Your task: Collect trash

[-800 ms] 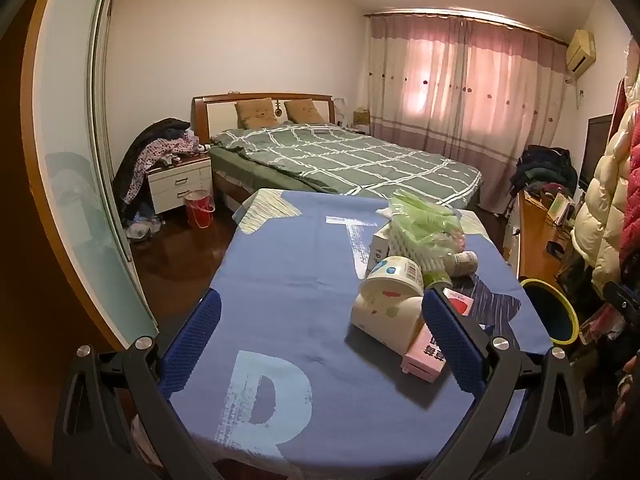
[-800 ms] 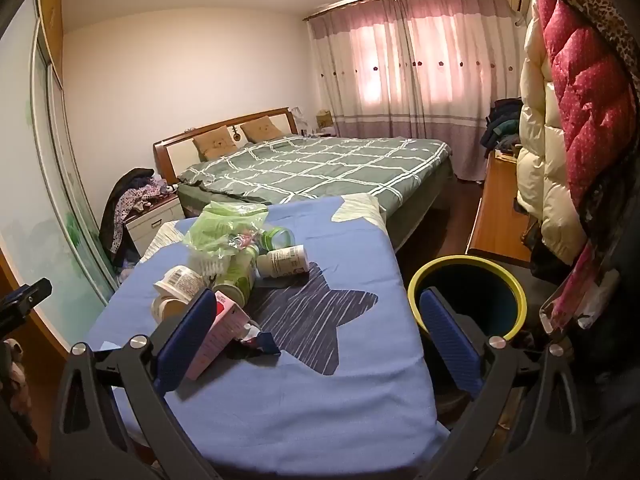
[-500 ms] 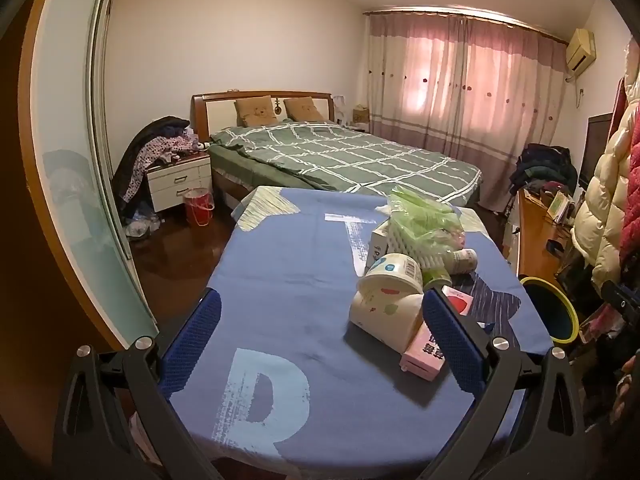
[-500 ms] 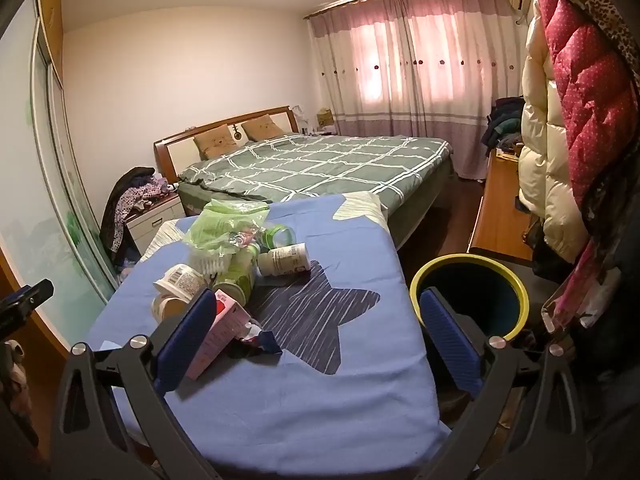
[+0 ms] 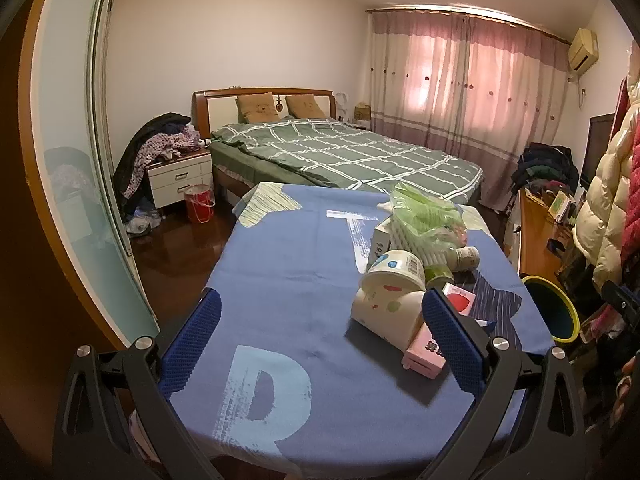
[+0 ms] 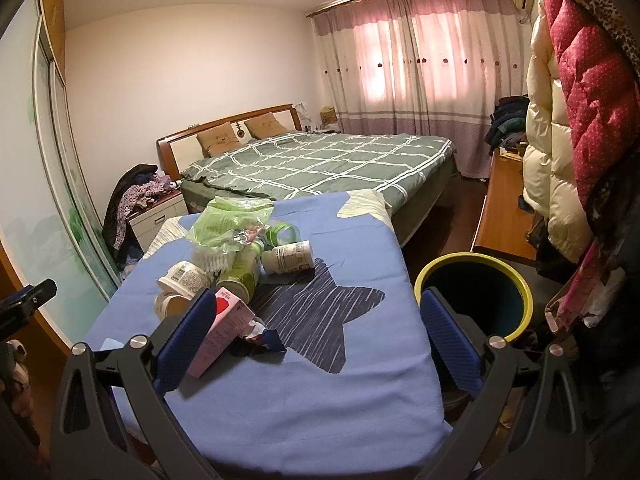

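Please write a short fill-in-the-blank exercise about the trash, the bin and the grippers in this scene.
1. Both the left gripper and the right gripper have their jaws ____.
2. The bin has a ____ rim.
3. The trash pile lies on a ____ cloth.
4. The plastic bag on top of the pile is ____.

Missing words: open; yellow; blue; green
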The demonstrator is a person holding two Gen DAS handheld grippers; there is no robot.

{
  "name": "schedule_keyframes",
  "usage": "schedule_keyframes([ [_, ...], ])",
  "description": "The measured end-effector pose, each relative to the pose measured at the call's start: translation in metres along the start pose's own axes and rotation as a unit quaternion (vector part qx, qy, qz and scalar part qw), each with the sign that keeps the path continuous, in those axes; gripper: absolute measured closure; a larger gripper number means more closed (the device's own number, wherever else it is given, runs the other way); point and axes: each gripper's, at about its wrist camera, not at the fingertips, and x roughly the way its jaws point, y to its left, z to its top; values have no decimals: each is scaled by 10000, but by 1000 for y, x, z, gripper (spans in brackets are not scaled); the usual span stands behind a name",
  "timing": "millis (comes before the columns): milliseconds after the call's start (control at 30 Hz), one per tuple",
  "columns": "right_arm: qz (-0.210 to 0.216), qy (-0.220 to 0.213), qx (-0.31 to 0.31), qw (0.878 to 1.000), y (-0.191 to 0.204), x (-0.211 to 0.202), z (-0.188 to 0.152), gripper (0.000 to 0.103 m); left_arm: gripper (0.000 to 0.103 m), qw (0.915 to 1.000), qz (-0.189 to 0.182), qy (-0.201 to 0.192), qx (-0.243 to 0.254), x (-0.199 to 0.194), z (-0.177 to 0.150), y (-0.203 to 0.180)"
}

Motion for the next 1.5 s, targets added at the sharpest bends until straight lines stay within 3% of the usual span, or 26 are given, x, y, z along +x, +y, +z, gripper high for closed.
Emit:
schedule_keyframes([
  [1500, 35, 51, 4, 10000, 2, 4, -3, 6, 4, 9999, -15, 161, 50, 11, -8, -6],
])
